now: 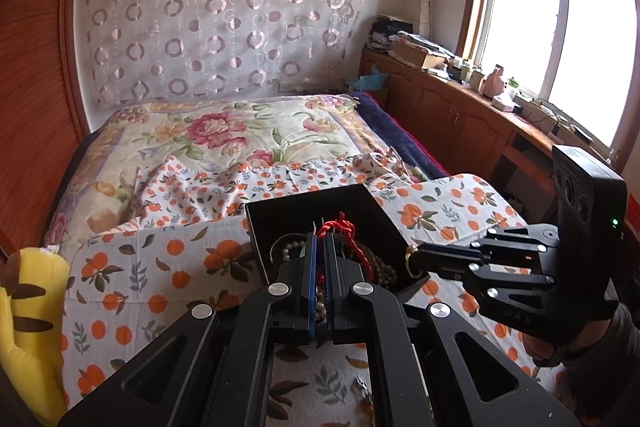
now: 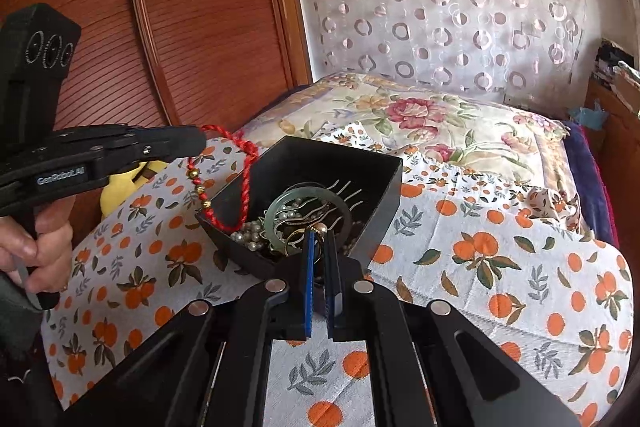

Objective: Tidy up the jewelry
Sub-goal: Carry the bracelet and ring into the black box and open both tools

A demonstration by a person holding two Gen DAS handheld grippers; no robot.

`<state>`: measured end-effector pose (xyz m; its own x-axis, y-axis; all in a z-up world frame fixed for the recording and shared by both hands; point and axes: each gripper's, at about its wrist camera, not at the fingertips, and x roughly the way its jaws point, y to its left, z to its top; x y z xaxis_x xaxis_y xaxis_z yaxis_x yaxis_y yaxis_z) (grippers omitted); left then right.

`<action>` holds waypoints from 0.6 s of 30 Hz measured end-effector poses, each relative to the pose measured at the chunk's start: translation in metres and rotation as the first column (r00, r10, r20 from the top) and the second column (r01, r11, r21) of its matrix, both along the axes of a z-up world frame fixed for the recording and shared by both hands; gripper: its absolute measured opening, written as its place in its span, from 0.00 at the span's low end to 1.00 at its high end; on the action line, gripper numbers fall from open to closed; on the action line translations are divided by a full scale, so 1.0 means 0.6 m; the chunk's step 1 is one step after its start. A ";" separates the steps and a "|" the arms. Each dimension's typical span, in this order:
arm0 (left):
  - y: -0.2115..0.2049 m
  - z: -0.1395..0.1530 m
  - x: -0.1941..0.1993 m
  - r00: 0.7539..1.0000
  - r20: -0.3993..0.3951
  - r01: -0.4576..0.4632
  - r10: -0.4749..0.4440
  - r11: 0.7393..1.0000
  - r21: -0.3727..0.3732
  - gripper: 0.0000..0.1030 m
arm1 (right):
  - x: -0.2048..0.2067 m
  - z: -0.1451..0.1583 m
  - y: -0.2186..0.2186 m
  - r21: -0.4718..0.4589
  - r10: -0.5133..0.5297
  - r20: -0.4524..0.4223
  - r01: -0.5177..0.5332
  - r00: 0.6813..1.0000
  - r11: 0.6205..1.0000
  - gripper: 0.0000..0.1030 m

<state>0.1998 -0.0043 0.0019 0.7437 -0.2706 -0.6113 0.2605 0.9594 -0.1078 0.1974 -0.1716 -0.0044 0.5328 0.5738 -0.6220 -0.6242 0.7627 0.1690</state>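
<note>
Left tongs (image 2: 200, 141) pinch the red cord bracelet (image 2: 240, 183), hanging lengthwise into the black box (image 2: 384, 187); right tongs (image 2: 319, 239) clamp a gold ring (image 1: 410, 261)

One open black rectangular jewelry box (image 2: 372, 163) sits on the bed. In it: one pale green jade bangle (image 2: 276, 213), one red braided cord with gold beads (image 2: 244, 163), and one gold ring (image 1: 409, 259). The white pearl beads (image 2: 246, 237) are too tangled to count. One yellow plush toy (image 1: 28, 311).

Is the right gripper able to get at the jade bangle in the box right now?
Probably not yet: the right gripper hovers right beside the jade bangle atop the black box, but its jaws are already shut on a gold ring.
</note>
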 end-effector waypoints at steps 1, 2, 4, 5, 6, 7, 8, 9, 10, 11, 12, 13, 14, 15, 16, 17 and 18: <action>-0.002 -0.001 0.004 1.000 -0.001 0.000 0.000 1.000 0.001 0.02 | -0.002 0.001 0.001 0.003 0.006 0.008 -0.007 1.000 1.000 0.05; -0.002 0.000 0.003 1.000 0.000 0.000 0.000 1.000 0.001 0.02 | -0.006 0.003 0.002 0.006 0.012 0.021 -0.012 1.000 1.000 0.05; -0.002 0.000 0.004 1.000 -0.002 -0.001 0.001 1.000 0.001 0.02 | -0.006 0.003 0.004 0.016 0.022 0.015 -0.023 1.000 1.000 0.05; -0.003 -0.002 0.008 1.000 -0.006 -0.003 0.003 1.000 0.001 0.02 | -0.007 0.002 0.004 0.017 0.025 0.013 -0.025 1.000 1.000 0.05; -0.006 -0.004 0.013 1.000 -0.010 -0.006 0.006 1.000 0.003 0.02 | -0.007 0.001 0.005 0.014 0.026 0.013 -0.026 1.000 1.000 0.05; -0.007 -0.007 0.020 1.000 -0.013 -0.009 0.009 1.000 0.006 0.02 | -0.008 0.000 0.004 0.010 0.028 0.016 -0.028 0.999 1.000 0.05; -0.008 -0.009 0.024 1.000 -0.015 -0.012 0.012 1.000 0.008 0.02 | -0.008 0.000 0.003 0.010 0.029 0.015 -0.029 0.999 1.000 0.05; -0.009 -0.011 0.029 1.000 -0.017 -0.015 0.016 1.000 0.013 0.02 | -0.008 0.000 0.000 0.014 0.027 0.013 -0.027 1.000 1.000 0.05; -0.011 -0.013 0.035 1.000 -0.020 -0.016 0.016 1.000 0.017 0.02 | -0.007 0.000 -0.001 0.016 0.026 0.012 -0.027 1.000 1.000 0.05; -0.012 -0.015 0.038 1.000 -0.021 -0.016 0.016 1.000 0.019 0.02 | -0.008 0.001 -0.002 0.017 0.026 0.013 -0.026 1.000 1.000 0.05; -0.014 -0.017 0.042 1.000 -0.023 -0.017 0.017 1.000 0.021 0.02 | -0.008 0.002 -0.002 0.014 0.026 0.017 -0.026 1.000 1.000 0.05; -0.016 -0.017 0.047 1.000 -0.024 -0.016 0.016 1.000 0.023 0.02 | -0.008 0.002 -0.002 0.011 0.025 0.019 -0.026 0.999 1.000 0.05; -0.019 -0.019 0.048 1.000 -0.023 -0.016 0.016 1.000 0.025 0.02 | -0.008 0.002 -0.003 0.010 0.025 0.021 -0.026 0.999 1.000 0.05; -0.020 -0.019 0.050 1.000 -0.023 -0.014 0.015 1.000 0.026 0.02 | -0.009 0.003 -0.005 0.013 0.026 0.020 -0.026 0.999 1.000 0.05; -0.023 -0.018 0.050 1.000 -0.020 -0.013 0.013 1.000 0.027 0.02 | -0.008 0.002 -0.006 0.014 0.027 0.018 -0.027 0.999 1.000 0.05; -0.024 -0.017 0.052 1.000 -0.020 -0.011 0.012 1.000 0.029 0.02 | -0.009 0.002 -0.005 0.012 0.026 0.018 -0.026 1.000 1.000 0.05; -0.025 -0.017 0.052 1.000 -0.019 -0.011 0.011 0.999 0.030 0.02 | -0.008 0.001 -0.006 0.010 0.023 0.018 -0.023 1.000 1.000 0.05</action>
<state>0.2310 -0.0194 -0.0083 0.7348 -0.2436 -0.6331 0.2480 0.9652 -0.0835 0.1928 -0.1751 -0.0037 0.5302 0.5925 -0.6066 -0.6446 0.7464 0.1656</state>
